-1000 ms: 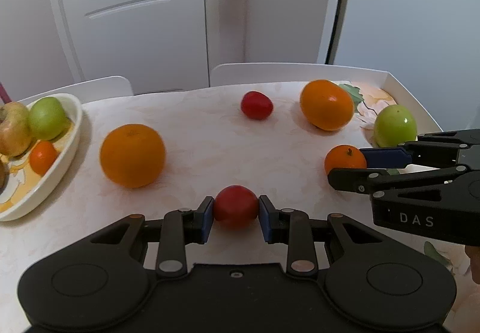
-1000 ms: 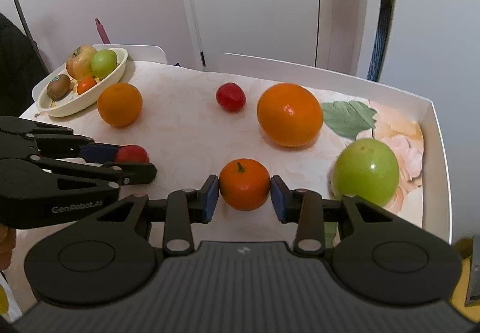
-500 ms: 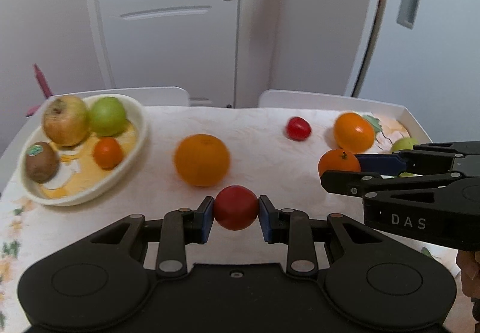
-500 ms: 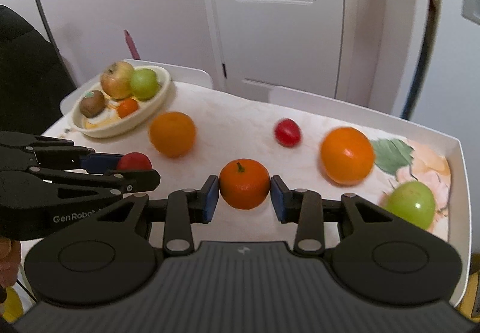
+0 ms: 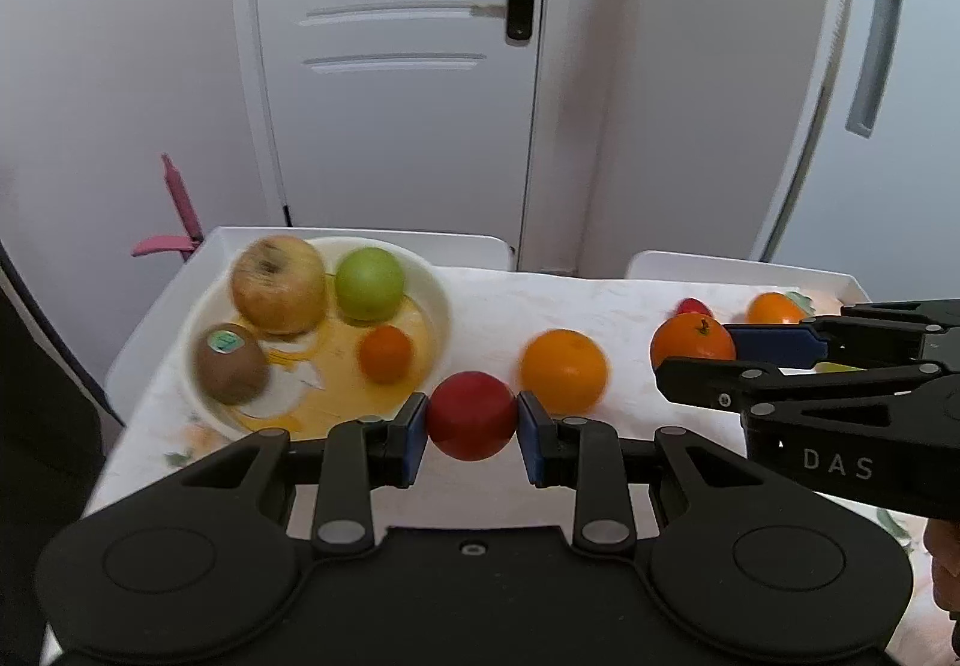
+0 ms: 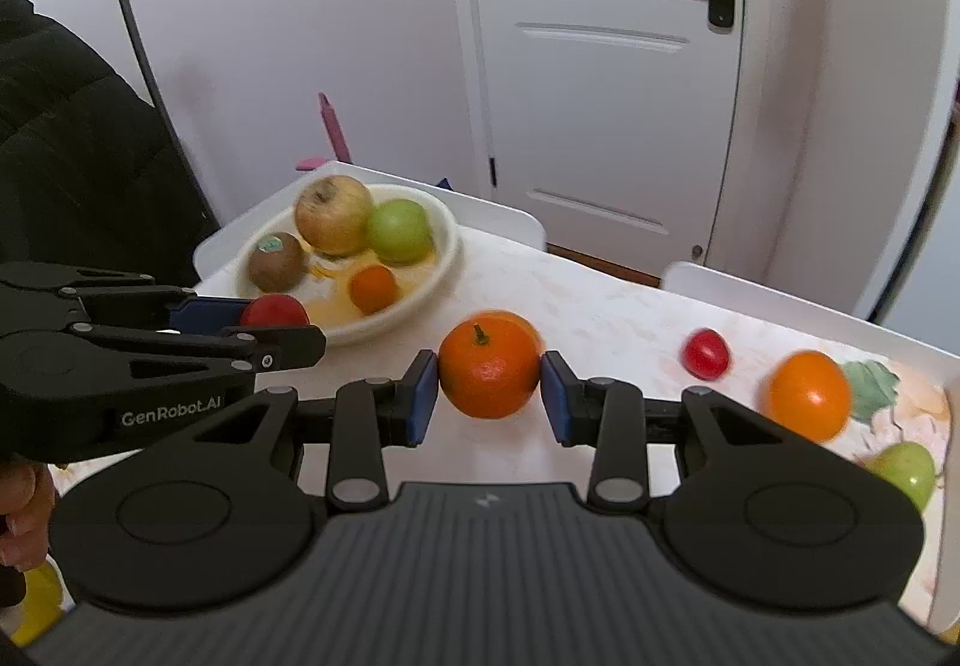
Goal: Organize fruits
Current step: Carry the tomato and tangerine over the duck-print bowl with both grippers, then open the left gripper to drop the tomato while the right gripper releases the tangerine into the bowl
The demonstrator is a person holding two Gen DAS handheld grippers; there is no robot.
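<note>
White doors are standing behind a pale, floral-patterned surface (image 5: 600, 300) where fruit is lying scattered. Toward its left end, a cream bowl (image 5: 441, 306) is holding a yellowish apple (image 5: 279, 285), a green apple (image 5: 369, 283), a kiwi (image 5: 231, 364) with a sticker, and a small tangerine (image 5: 385, 354). One large orange (image 5: 563, 371) is sitting just beside the bowl. The left gripper (image 5: 472, 429) is clamping a smooth red fruit (image 5: 472, 415) between its blue pads. The right gripper (image 6: 489, 399) is squeezing a stemmed, dimpled mandarin (image 6: 489, 365) the same way. Both held fruits are hanging above the surface, near the bowl.
</note>
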